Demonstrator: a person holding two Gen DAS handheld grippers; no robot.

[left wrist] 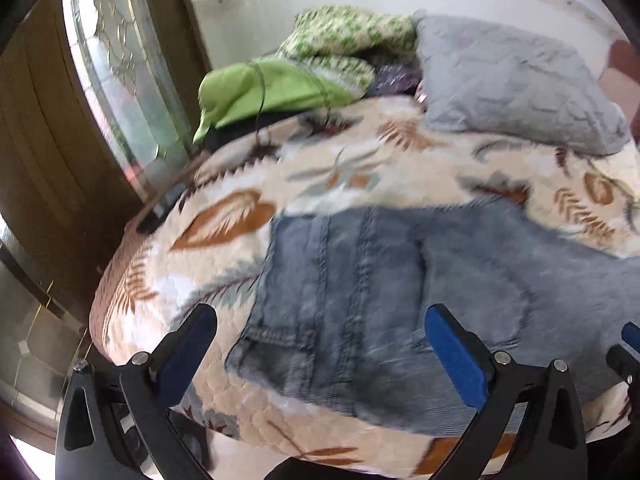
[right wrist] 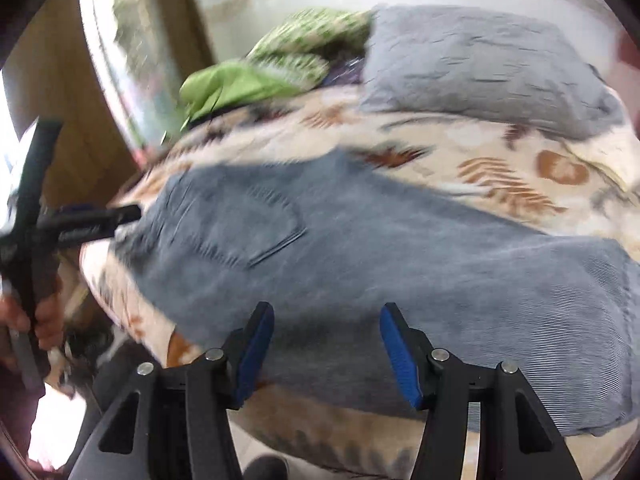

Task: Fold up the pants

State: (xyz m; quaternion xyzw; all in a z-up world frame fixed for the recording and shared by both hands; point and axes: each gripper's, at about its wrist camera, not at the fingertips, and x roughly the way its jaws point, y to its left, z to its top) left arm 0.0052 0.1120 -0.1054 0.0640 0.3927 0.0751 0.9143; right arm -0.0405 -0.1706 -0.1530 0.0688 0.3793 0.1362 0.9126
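Grey-blue jeans point(left wrist: 380, 292) lie flat on a leaf-patterned bedspread point(left wrist: 248, 184), waist end to the left, legs running right. My left gripper point(left wrist: 320, 328) is open, above the waist end near the bed's front edge, holding nothing. In the right wrist view the jeans point(right wrist: 360, 260) show a back pocket point(right wrist: 256, 224). My right gripper point(right wrist: 326, 332) is open and empty above the middle of the jeans. The left gripper point(right wrist: 100, 220) appears at that view's left edge, held by a hand. A blue fingertip of the right gripper point(left wrist: 632, 336) shows at the left wrist view's right edge.
A grey quilted pillow point(left wrist: 512, 80) lies at the bed's far right. Green clothes point(left wrist: 280, 88) and a green-patterned cloth point(left wrist: 352, 36) are piled at the far side. A glass-panelled door point(left wrist: 120, 72) and wooden frame stand left of the bed. Tiled floor point(left wrist: 32, 344) is below left.
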